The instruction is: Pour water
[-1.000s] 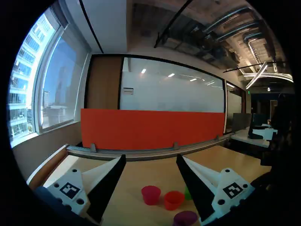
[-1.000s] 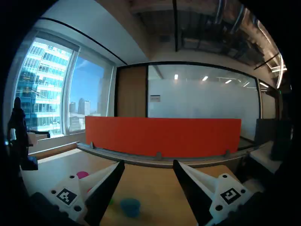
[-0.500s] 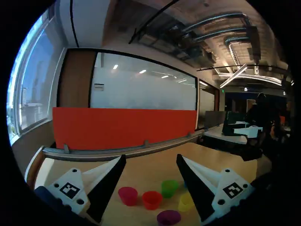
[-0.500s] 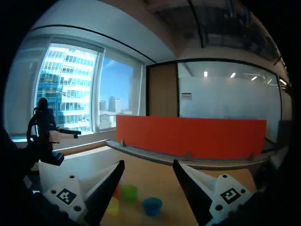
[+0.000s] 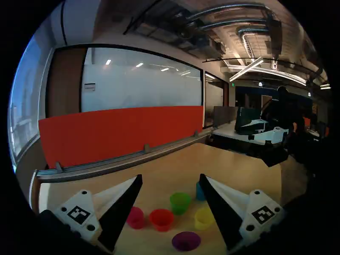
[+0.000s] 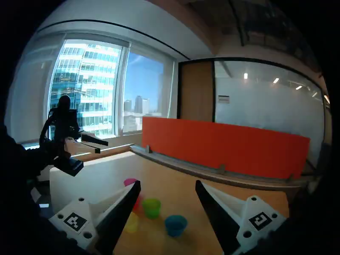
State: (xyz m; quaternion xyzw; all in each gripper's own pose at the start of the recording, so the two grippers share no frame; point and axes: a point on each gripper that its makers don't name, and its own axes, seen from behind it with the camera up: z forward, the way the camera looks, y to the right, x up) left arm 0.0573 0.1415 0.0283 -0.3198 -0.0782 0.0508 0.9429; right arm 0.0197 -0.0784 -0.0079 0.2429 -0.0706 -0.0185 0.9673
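Several small coloured cups stand together on the wooden table (image 5: 238, 163). In the left gripper view I see a pink cup (image 5: 136, 216), a red cup (image 5: 162, 219), a green cup (image 5: 180, 202), a blue cup (image 5: 199, 191), a yellow cup (image 5: 204, 218) and a purple cup (image 5: 186, 240). My left gripper (image 5: 169, 176) hovers above them, open and empty. The right gripper view has the green cup (image 6: 151, 207), blue cup (image 6: 175, 225), yellow cup (image 6: 132, 222) and pink cup (image 6: 130, 182) below my right gripper (image 6: 167, 182), also open and empty.
An orange divider panel (image 5: 119, 131) with a metal rail runs along the table's far edge. Windows (image 6: 85, 102) lie beyond. The other gripper (image 6: 78, 146), held by a person's hand, is at the left of the right gripper view. Desks with equipment (image 5: 255, 131) stand at the right.
The left gripper view has swung right, bringing more cups between its fingers. The right gripper view has swung left toward the windows, with the cups and the other gripper further in frame.
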